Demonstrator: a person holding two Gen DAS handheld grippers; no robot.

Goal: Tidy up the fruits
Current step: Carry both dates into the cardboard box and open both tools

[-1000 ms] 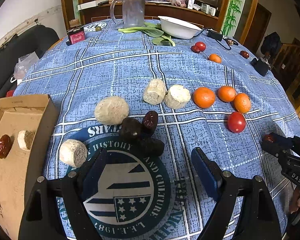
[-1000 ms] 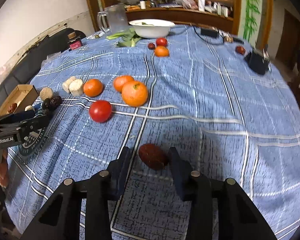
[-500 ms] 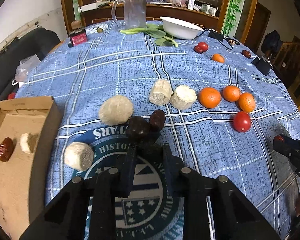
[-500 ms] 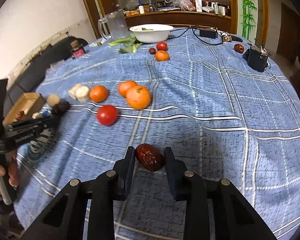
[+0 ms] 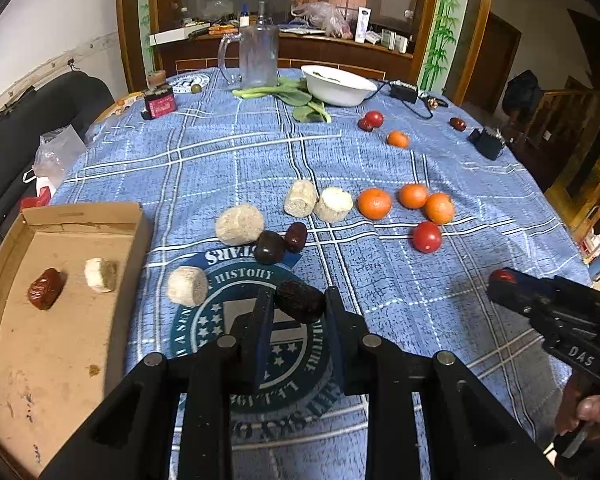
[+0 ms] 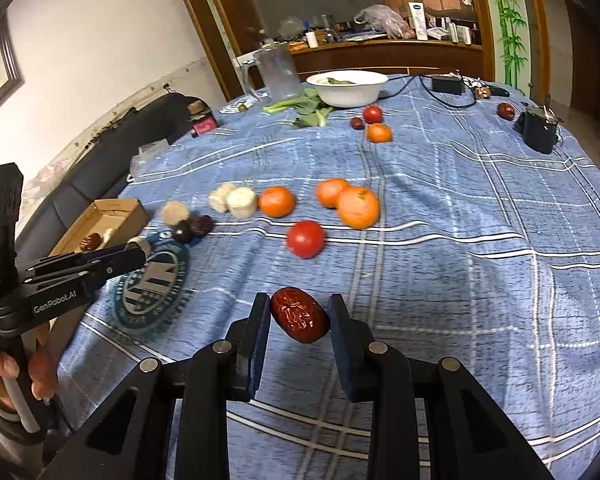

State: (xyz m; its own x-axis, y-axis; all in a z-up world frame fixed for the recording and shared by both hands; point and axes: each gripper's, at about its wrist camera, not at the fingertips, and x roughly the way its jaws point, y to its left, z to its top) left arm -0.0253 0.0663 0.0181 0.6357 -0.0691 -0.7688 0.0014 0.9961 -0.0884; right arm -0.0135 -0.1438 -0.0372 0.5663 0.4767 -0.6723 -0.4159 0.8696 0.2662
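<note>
Fruits lie scattered over a blue plaid cloth on a round tabletop (image 5: 236,152). Left gripper (image 5: 298,306), bottom centre of the left wrist view, is pinched on a dark date (image 5: 300,301); the pads press its two ends and it is clear of the cloth. Right gripper (image 6: 300,316), bottom centre of the right wrist view, is pinched likewise on a red date (image 6: 299,314), wrinkled and glossy, held above the cloth.

Left wrist view, left edge: open cardboard box (image 5: 80,216) holding one red date (image 5: 45,289) and one pale cut piece (image 5: 100,274), near each other but apart. Just right of the box, on the cloth's round printed emblem (image 5: 220,320), sits another pale cut piece (image 5: 187,285). Above it: a rounder pale piece (image 5: 240,224) with two dark dates (image 5: 269,246) touching each other just to its right. Further up, two pale pieces (image 5: 333,204) side by side, touching. To their right a row of three oranges (image 5: 374,203), the right pair touching; a tomato (image 5: 427,237) lies just below that pair.

Upper part of frame: white bowl (image 5: 338,85), green leaves (image 5: 300,100) beside it, clear jug (image 5: 258,56), a small tomato and orange (image 5: 397,139), and a lone dark-red fruit (image 5: 457,123) near a black device (image 5: 486,143).

Right edge: the right gripper seen side-on, a hand (image 5: 592,416) on its handle
</note>
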